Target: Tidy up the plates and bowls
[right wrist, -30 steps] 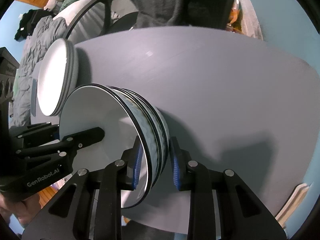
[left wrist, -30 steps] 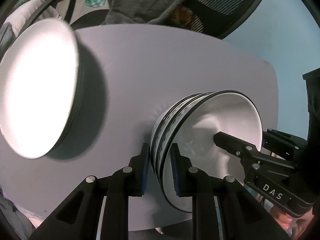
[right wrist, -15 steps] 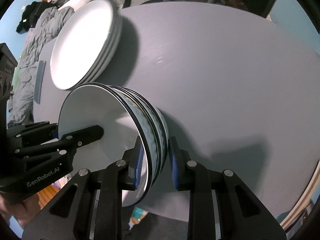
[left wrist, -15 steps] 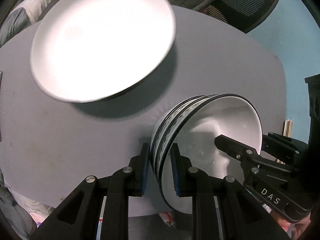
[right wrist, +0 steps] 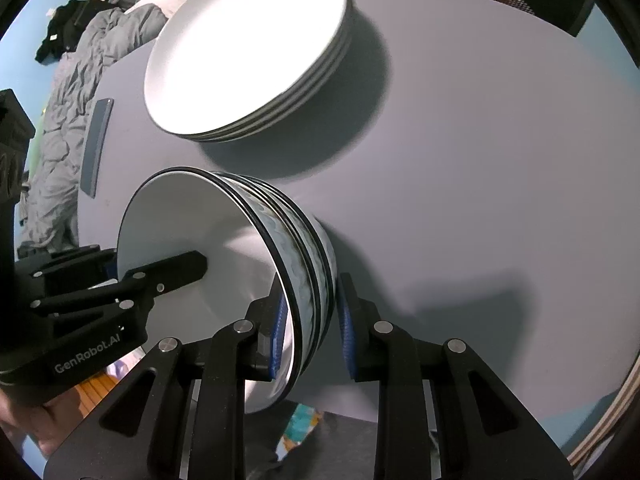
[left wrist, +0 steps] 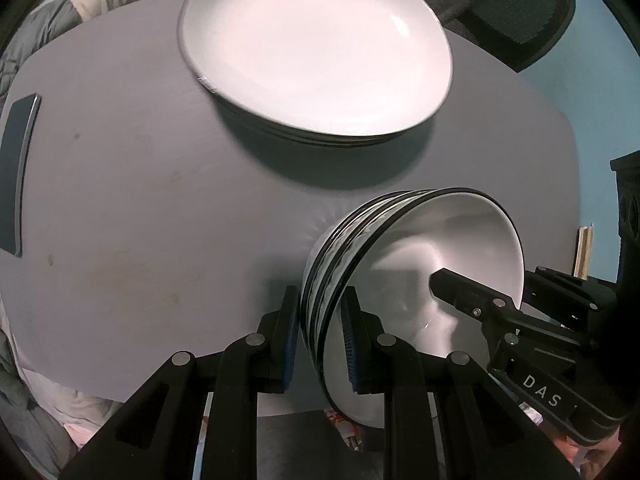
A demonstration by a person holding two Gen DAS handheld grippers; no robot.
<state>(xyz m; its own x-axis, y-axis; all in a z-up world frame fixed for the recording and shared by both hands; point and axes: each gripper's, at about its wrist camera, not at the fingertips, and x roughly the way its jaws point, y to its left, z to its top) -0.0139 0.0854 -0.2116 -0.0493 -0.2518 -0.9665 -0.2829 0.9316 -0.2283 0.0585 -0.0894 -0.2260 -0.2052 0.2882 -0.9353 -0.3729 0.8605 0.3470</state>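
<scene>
In the left wrist view, the left gripper point(left wrist: 320, 336) clamps one side of the stack of bowls point(left wrist: 404, 280), one blue pad outside the rims and one inside the top bowl. The stack hangs over the near edge of the grey table point(left wrist: 140, 208), close to it; whether its base touches the top cannot be told. Across the white bowl interior, the right gripper point(left wrist: 480, 304) reaches in from the right, one finger inside; its outer finger is mostly hidden by the rim. Beyond lies the stack of plates point(left wrist: 316, 48), flat on the table and well apart from the bowls. A dark phone point(left wrist: 16, 172) lies at the table's left edge.

In the right wrist view, the right gripper point(right wrist: 310, 328) pinches the opposite rim of the stack of bowls point(right wrist: 224, 248), the wavy blue pattern on the outer walls showing clearly here. The left gripper point(right wrist: 160, 276) enters from the left, a hand point(right wrist: 24, 428) behind it. The stack of plates point(right wrist: 248, 44) shows its layered rims. A grey quilt point(right wrist: 64, 92) lies past the table point(right wrist: 500, 160).
</scene>
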